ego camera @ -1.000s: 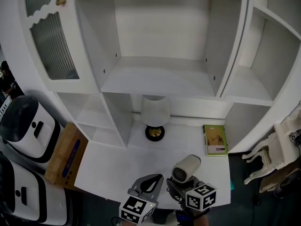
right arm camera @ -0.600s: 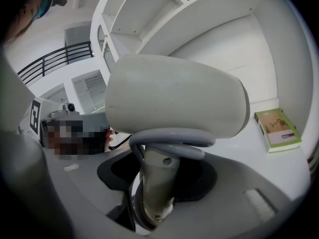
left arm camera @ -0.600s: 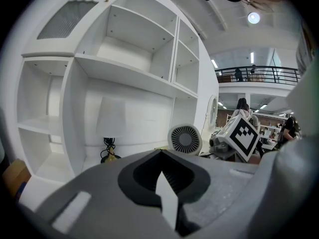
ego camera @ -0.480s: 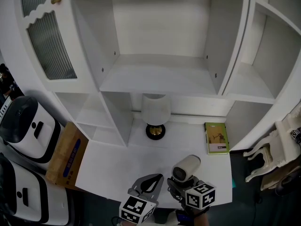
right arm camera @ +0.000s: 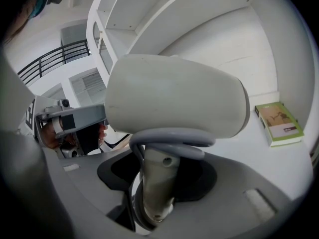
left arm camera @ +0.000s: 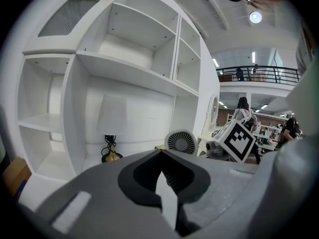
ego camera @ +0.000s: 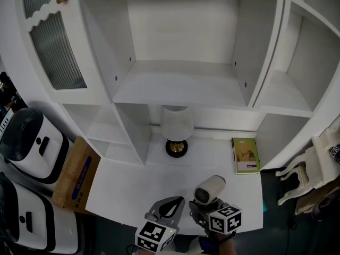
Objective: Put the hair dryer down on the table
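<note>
A cream hair dryer (ego camera: 209,189) with a grey cord wound round its neck hangs over the front of the white table (ego camera: 127,187). My right gripper (ego camera: 197,210) is shut on its handle (right arm camera: 155,183), and the barrel (right arm camera: 174,96) fills the right gripper view. The left gripper (ego camera: 169,203) is close beside it on the left, jaws together with nothing between them. In the left gripper view the dryer's round rear grille (left arm camera: 181,142) shows just past the left gripper (left arm camera: 162,158).
A white-shaded lamp (ego camera: 176,129) stands at the back of the table under the shelves. A green book (ego camera: 244,155) lies back right. A cardboard box (ego camera: 74,175) and black-and-white appliances (ego camera: 26,137) sit left; a white chair (ego camera: 313,174) right.
</note>
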A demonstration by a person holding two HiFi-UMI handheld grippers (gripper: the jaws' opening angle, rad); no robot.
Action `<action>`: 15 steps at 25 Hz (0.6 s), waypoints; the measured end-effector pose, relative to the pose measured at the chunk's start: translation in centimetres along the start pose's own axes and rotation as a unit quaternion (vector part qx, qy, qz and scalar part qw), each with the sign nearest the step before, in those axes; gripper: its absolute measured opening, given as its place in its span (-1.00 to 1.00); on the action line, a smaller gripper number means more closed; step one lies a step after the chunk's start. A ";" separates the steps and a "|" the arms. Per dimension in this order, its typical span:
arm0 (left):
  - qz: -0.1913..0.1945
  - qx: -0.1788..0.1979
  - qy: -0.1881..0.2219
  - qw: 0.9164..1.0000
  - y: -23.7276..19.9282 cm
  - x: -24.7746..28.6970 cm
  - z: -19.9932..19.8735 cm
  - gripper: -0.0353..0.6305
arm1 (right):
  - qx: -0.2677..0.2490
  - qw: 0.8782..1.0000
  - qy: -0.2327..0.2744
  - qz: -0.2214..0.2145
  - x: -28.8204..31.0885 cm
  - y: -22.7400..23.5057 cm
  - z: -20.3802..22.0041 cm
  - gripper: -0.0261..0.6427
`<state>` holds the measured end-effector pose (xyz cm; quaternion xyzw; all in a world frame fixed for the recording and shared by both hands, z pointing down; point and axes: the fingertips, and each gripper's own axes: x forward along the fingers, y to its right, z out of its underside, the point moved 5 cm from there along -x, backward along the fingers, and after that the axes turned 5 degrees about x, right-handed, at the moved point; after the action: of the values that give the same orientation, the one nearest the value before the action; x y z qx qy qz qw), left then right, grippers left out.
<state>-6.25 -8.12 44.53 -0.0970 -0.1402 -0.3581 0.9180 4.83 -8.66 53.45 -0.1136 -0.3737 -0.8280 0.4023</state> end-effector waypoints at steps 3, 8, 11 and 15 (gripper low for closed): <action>0.000 -0.001 -0.001 1.000 -0.1 0.0 0.1 -0.89 | 0.005 1.000 -0.003 0.000 0.2 0.2 0.3 -0.26; 0.001 -0.002 -0.004 1.000 -0.1 0.2 0.3 -0.89 | 0.008 1.000 -0.010 0.002 0.5 0.6 0.6 -0.26; 0.003 -0.003 -0.008 1.000 -0.1 0.4 0.5 -0.89 | 0.009 1.000 -0.014 0.002 0.8 0.8 0.8 -0.26; 0.005 -0.004 -0.010 1.000 0.1 0.6 0.7 -0.89 | 0.013 1.000 -0.022 0.003 1.1 1.3 1.1 -0.27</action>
<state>-5.88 -8.29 45.36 -0.1052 -0.1474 -0.3535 0.9177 4.95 -9.05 55.41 -0.1280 -0.3927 -0.8191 0.3981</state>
